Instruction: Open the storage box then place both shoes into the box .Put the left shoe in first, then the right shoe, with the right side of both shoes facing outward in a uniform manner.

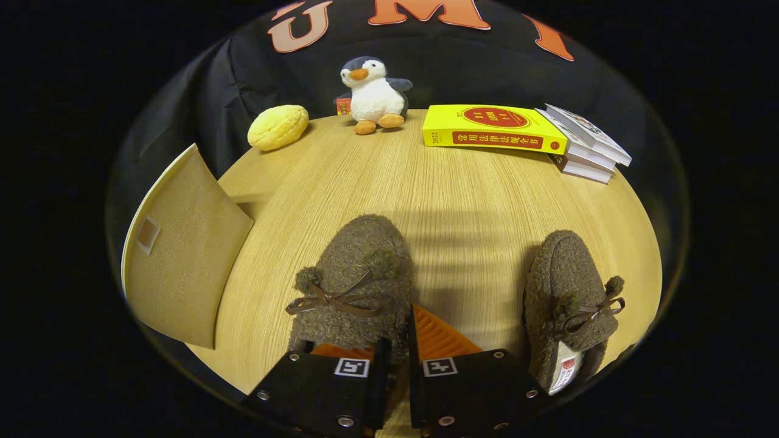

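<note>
Two fuzzy brown shoes with bows and pompoms stand on the wooden table (462,201), toes pointing away from me. My gripper (398,331) is at the rear right edge of the left shoe (350,274). One finger sits over the shoe's opening and the other outside its right wall, so the fingers are shut on that wall. The right shoe (569,286) stands apart, beyond the fingers on the right, with a label showing in its heel. A beige fabric panel of the storage box (182,255) rises at the table's left edge; its inside is hidden.
At the back of the table sit a yellow bun-shaped toy (278,127), a plush penguin (374,94) and a yellow book (490,128) beside a small stack of books (587,146). Bare wood lies between the shoes and these items.
</note>
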Available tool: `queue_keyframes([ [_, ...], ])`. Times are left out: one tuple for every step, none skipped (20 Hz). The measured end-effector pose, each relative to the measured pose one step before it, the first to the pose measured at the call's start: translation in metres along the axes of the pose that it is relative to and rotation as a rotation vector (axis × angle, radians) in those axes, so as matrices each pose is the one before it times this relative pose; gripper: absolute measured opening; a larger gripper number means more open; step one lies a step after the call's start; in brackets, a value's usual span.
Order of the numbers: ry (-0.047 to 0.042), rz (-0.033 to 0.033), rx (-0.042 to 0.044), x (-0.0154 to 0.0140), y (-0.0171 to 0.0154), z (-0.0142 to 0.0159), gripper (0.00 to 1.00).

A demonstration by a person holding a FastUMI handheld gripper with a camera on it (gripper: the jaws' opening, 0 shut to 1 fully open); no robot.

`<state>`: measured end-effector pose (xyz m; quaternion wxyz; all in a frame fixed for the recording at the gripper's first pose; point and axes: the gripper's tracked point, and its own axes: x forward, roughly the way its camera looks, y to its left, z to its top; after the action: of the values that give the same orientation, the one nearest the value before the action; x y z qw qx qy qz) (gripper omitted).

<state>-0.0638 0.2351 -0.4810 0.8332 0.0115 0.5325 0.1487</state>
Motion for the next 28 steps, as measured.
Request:
queue_keyframes([
  [0.01433, -0.00054, 0.01605, -0.00774, -0.00330, -0.00762, 0.14],
  [0.02529, 0.00508, 0.02363, -0.00419, -0.00138, -0.00436, 0.09],
  [0.02730, 0.00697, 0.03009, -0.00503, -0.00083, -0.00574, 0.07],
  [0.01094, 0.00321, 0.02477, -0.00547, -0.00012, -0.00030, 0.04],
  [-0.00471, -0.00015, 0.01611, -0.00623, 0.00009, 0.00197, 0.04],
  [-0.00476, -0.00382, 0.00565, -0.00708, 0.00024, 0.00195, 0.04],
  [-0.00552, -0.00783, 0.00868, -0.00882, 0.00121, 0.00143, 0.04],
  [-0.00161, 0.00083, 0.00772, -0.00913, 0.00472, 0.00251, 0.04],
  [-0.00106, 0.00864, 0.00668, -0.00994, 0.00710, 0.00236, 0.04],
  [-0.00022, 0.01807, 0.00281, -0.01047, 0.01042, 0.00402, 0.04],
  [-0.00251, 0.02101, -0.00127, -0.01114, 0.01288, 0.00486, 0.04],
  [-0.00778, 0.01296, -0.00374, -0.01126, 0.01178, 0.00582, 0.04],
  [-0.00862, 0.00820, -0.00984, -0.01137, 0.01270, 0.00593, 0.04],
  [-0.00774, 0.00761, -0.01319, -0.01051, 0.01330, 0.00692, 0.04],
  [-0.00621, 0.01049, -0.01193, -0.01076, 0.01671, 0.00691, 0.04],
  [-0.00455, 0.01528, -0.01051, -0.00804, 0.01690, 0.00732, 0.04],
  [-0.00646, 0.01705, -0.00802, -0.00786, 0.01898, 0.00757, 0.04],
  [-0.00667, 0.01957, -0.00658, -0.00565, 0.01899, 0.00665, 0.04],
  [-0.00187, 0.01644, -0.00261, -0.00540, 0.01992, 0.00513, 0.04],
  [0.00069, 0.01764, -0.00424, -0.00344, 0.01877, 0.00434, 0.04],
  [-0.00082, 0.01872, -0.00526, -0.00049, 0.02069, 0.00496, 0.04],
  [0.00244, 0.01734, -0.00718, 0.00100, 0.01879, 0.00329, 0.04],
  [-0.00171, 0.01804, -0.00991, 0.00381, 0.01923, 0.00365, 0.04],
  [0.00552, 0.00795, -0.01018, 0.00563, 0.01566, 0.00222, 0.04],
  [0.00637, 0.00142, -0.00424, 0.00709, 0.01203, -0.00010, 0.04],
  [0.00467, -0.00270, -0.00064, 0.00810, 0.01111, 0.00053, 0.04],
  [0.00707, -0.00308, -0.00186, 0.00856, 0.01151, 0.00095, 0.04],
  [0.00682, -0.00221, 0.00062, 0.00887, 0.01073, 0.00080, 0.04],
])
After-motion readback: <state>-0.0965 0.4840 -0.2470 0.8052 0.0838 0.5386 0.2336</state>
